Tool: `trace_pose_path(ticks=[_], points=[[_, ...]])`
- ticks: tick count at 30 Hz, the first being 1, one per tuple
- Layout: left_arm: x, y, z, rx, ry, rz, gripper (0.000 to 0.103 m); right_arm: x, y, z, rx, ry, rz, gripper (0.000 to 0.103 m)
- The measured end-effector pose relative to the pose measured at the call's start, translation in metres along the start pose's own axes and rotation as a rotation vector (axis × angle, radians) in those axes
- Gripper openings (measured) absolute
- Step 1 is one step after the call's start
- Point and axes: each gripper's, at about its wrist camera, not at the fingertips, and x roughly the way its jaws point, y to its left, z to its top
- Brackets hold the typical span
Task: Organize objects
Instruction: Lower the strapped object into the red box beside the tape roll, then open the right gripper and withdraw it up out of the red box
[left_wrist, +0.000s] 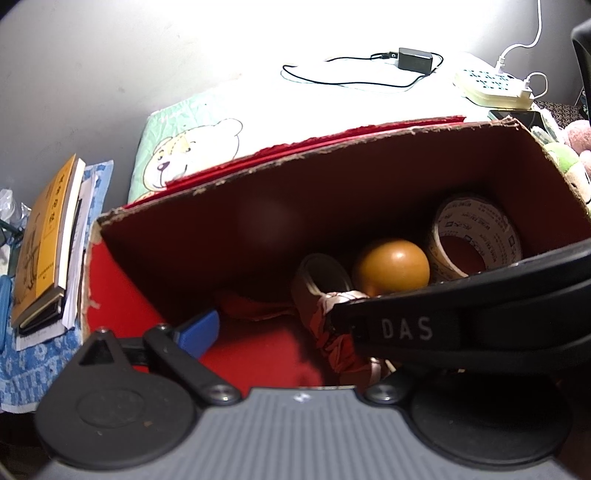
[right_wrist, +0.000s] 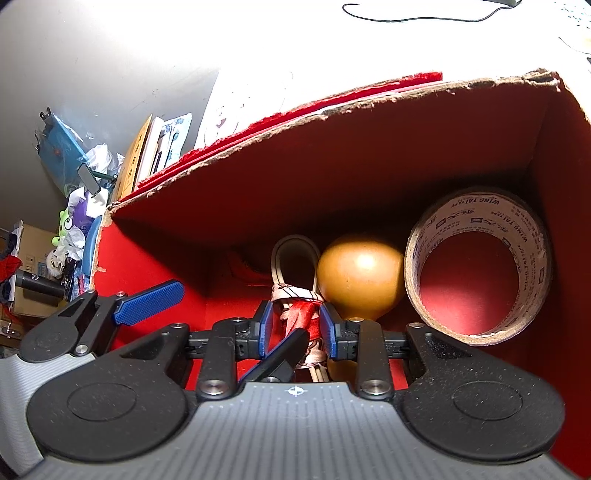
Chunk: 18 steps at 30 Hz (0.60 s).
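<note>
Right tool is nearly closed on the red-and-pink ribbon bundle, low inside the red box, prob. to set it beside the ball & tape roll just ahead-right. Left tool is spread wide, apparently empty, w/ the bundle between its pads.

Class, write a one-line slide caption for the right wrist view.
Right gripper shut on a ribbon bundle inside the red box, beside a ball and tape roll.

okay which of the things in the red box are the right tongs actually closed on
The red and pink ribbon-wrapped bundle, pinched between the right tongs. The brown ball and the tape roll sit farther right in the red box, untouched.
</note>
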Motion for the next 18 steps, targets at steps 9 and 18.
trace_pose_path(ticks=[9,18], points=[[0.0021,0.0004,0.0015,-0.008,0.016,-0.006,0.098,-0.0027,0.0020,-0.0011,-0.015,-0.009,0.006,0.031],[0.0025,0.0014,0.0016,-0.014,0.016,0.002,0.099,-0.0037,0.0009,-0.0007,-0.028,-0.012,0.014,0.031]])
